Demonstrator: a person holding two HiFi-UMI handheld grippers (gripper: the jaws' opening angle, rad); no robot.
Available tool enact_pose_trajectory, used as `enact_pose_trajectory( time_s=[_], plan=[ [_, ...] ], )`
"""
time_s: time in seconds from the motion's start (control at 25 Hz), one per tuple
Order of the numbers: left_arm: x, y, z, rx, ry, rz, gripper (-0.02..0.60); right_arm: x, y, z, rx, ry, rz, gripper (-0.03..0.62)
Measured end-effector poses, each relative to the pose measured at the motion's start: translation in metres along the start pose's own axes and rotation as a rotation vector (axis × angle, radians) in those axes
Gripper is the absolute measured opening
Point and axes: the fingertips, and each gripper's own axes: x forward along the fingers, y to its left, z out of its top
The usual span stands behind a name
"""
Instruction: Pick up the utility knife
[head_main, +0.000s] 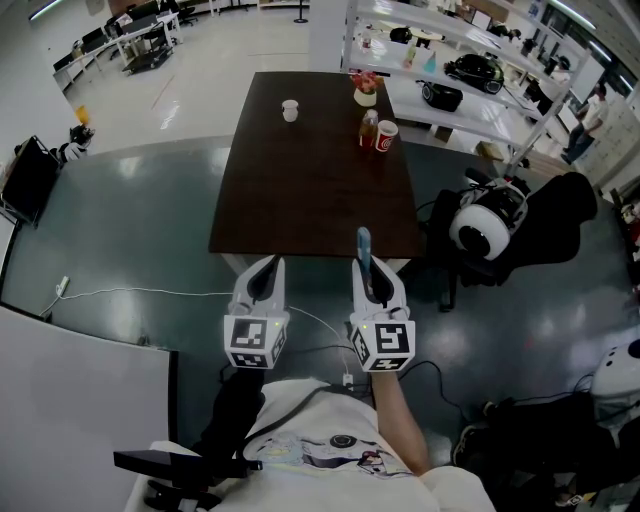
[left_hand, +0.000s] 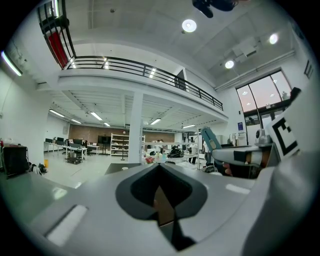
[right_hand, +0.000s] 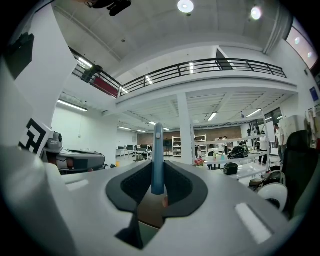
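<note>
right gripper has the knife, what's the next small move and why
Probably none beyond holding steady with the right gripper clamped: the blue utility knife is pinched between its jaws, raised at the near edge of the dark table, so the pickup looks complete.

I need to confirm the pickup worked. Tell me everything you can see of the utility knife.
The utility knife is a slim blue-teal bar that looks like plastic, with a small round mark near its far end. No blade shows. It is clamped between the jaws of the right tool and sticks straight out past their tips. From the head view it overlaps the near edge of the dark table. Only the jaws visibly touch it.
</note>
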Motion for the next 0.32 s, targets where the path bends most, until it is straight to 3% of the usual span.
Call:
enact_pose_trajectory(
  time_s=[0.32],
  plan=[
    [0.0045,-0.0087,-0.0047,-0.002,0.012,-0.004,-0.002,-0.0015,-0.0060,-0.0050,0.006,0.013,0.003,0.070]
  ],
)
